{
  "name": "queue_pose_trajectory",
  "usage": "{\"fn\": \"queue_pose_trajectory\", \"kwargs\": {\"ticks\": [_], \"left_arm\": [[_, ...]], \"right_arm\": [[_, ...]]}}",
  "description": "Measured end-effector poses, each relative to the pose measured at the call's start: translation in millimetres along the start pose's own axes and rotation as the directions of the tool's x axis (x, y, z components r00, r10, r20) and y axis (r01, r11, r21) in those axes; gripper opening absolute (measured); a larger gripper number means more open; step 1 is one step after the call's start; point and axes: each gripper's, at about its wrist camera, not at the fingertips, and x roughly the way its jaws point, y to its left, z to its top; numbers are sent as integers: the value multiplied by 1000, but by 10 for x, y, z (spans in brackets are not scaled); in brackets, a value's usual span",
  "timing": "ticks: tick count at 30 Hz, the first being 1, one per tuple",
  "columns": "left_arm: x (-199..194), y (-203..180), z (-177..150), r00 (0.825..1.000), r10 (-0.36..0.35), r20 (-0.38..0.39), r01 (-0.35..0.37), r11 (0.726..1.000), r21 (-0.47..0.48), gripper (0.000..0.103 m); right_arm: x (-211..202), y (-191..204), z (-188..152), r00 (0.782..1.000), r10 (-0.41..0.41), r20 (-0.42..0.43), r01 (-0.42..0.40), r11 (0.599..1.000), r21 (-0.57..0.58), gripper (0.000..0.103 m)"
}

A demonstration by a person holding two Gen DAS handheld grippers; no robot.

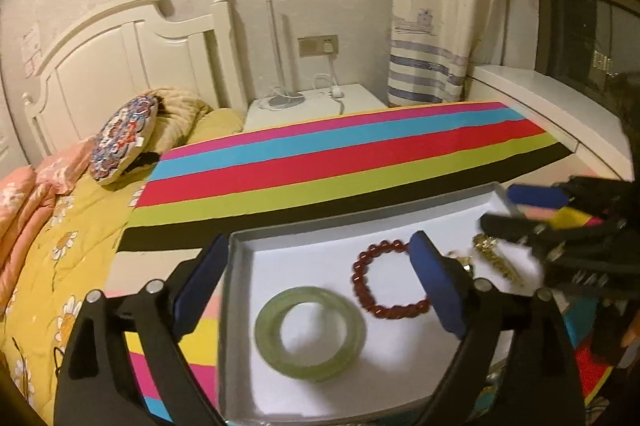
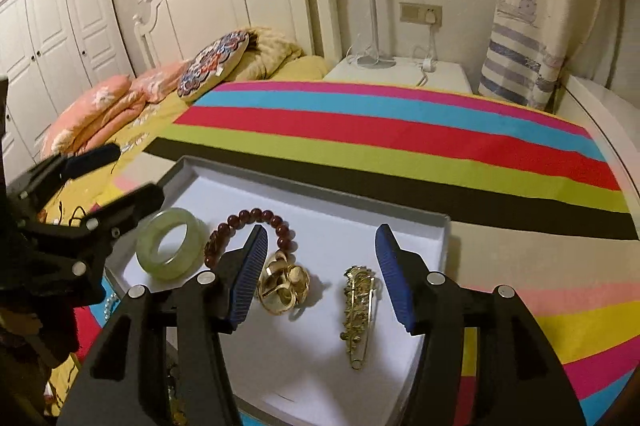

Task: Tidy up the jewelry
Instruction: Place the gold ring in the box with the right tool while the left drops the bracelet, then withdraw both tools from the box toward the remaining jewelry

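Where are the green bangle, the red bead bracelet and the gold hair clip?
green bangle (image 1: 280, 358), left wrist view, on its lower-left band.
red bead bracelet (image 1: 360, 286), left wrist view, on its left-side beads.
gold hair clip (image 2: 357, 306), right wrist view, on its middle.

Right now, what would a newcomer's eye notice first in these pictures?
The white tray in front holds four pieces in a row: a green bangle, a red bead bracelet, a gold ornament and a gold hair clip. Under it lies a bright striped cloth.
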Motion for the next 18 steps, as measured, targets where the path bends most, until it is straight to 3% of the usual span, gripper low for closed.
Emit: {"fn": "queue_pose_trajectory", "kwargs": {"ticks": [5,14,18], "left_arm": [[-170,129,-179,997,80,13,-80,997,-20,98],[-580,518,-736,986,165,21,-162,982,-98,101],[-671,629,-908,986,169,16,-166,979,-117,101]], "right_arm": [[-240,-39,-108,999,10,38,-10,1000,1,59],[-569,-112,-511,998,13,66,-14,1000,5,70],[-656,-151,-717,998,3,55,-4,1000,12,75]]}}
